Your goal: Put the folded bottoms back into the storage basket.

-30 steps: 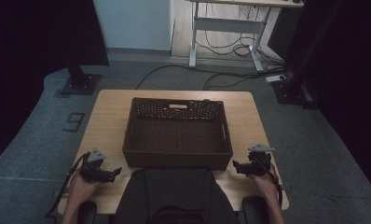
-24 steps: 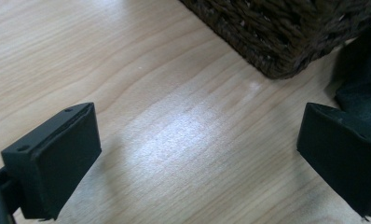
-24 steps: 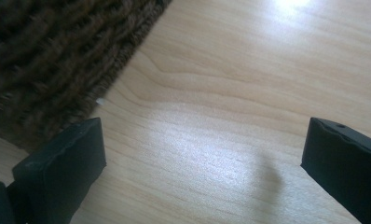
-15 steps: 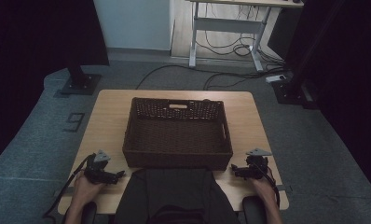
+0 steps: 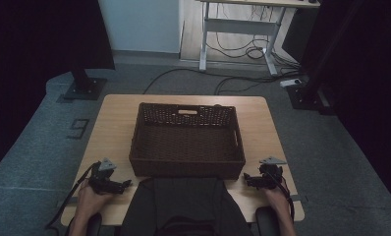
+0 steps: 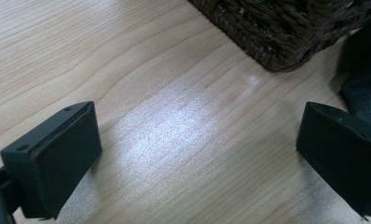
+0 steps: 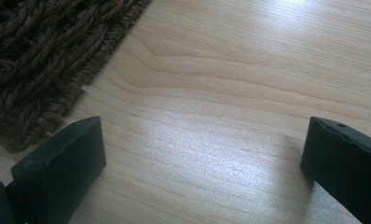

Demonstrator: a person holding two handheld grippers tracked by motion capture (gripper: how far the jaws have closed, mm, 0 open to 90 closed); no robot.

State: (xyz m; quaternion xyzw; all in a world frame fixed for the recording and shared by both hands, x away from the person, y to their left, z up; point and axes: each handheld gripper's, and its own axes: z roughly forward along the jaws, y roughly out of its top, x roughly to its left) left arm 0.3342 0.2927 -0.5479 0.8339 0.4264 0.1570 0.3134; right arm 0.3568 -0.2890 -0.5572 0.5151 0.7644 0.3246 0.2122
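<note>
At the near edge of the table point(image 5: 115, 129), your dark-clothed torso point(image 5: 181, 206) sat between your two forearms. Your left hand point(image 5: 88, 202) held the left gripper point(image 5: 124, 186) close to the near left corner, resting low over the wood with its tips aimed inward toward your body. In the left gripper view point(image 6: 197, 154), its jaws stood spread wide apart with bare wood grain between them and nothing held; a near corner of the basket point(image 6: 286, 32) lay just beyond them, apart from both jaws, and dark cloth point(image 6: 365, 79) showed at the right edge.

Your right hand point(image 5: 277, 199) held the right gripper point(image 5: 246, 180) close to the near right corner, likewise low and aimed inward. In the right gripper view point(image 7: 202, 154), its jaws were also spread wide, empty, over bare wood; the woven wall of the basket point(image 7: 39, 60) lay just beyond the left jaw and did not touch it.

Farther out, the brown woven basket point(image 5: 187, 169) occupied the middle of the table, its near wall close to the near edge and its far wall, with a handle slot point(image 5: 187, 112), short of the far edge. The basket interior appeared empty. Both grippers flanked its near corners, each near but clear of the weave.

Beyond the far edge, cables point(image 5: 242, 78) lay on the grey floor point(image 5: 31, 147) beneath a desk frame point(image 5: 237, 29).
</note>
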